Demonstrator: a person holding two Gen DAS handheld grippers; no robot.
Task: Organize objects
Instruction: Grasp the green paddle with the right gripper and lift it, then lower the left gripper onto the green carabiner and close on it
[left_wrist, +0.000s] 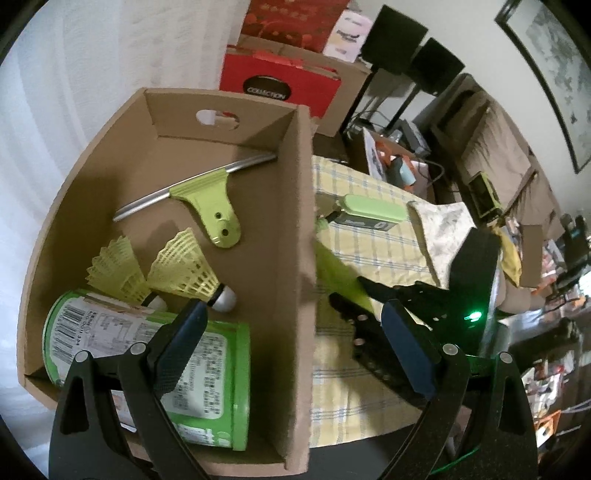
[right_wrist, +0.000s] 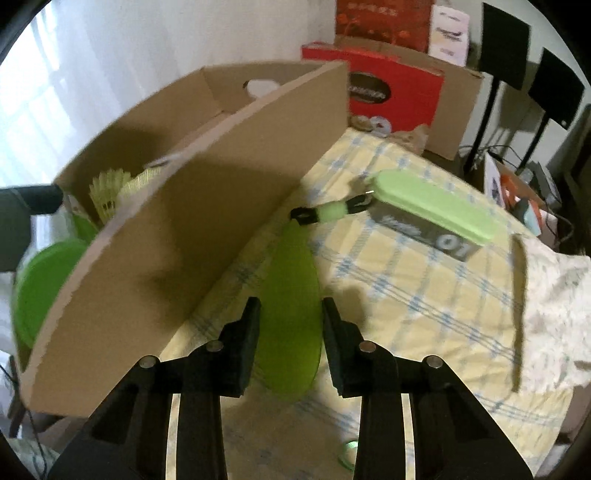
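Straddling the right wall of the cardboard box (left_wrist: 299, 229), the left gripper (left_wrist: 295, 325) stands wide, one finger inside the box and one outside, with nothing pressed between its pads. Inside the box lie a green canister (left_wrist: 155, 354) on its side at the near end, two yellow shuttlecocks (left_wrist: 162, 269) just beyond it, and a green squeegee head (left_wrist: 207, 199) with a metal bar toward the far wall (a hand-hole is cut in that wall). The box stands on a yellow checked cloth (right_wrist: 406, 280) covering the table. To the right of the box, the right gripper (right_wrist: 290, 332) sits low over the cloth with its fingers narrowed around a flat green oval piece (right_wrist: 291, 295); the piece lies between the pads, but blur prevents confirming whether the pads press on it. The oval piece extends from the gripper toward the far side and lies just beside the outer face of the box wall. Farther right on the cloth lies a light green case (right_wrist: 432, 206) resting on a grey carton (right_wrist: 424, 232), with a black and green strap (right_wrist: 328, 214) leading from it toward the box. A red box (right_wrist: 388, 92) stands behind the table, beside a brown paper bag (right_wrist: 458, 107).
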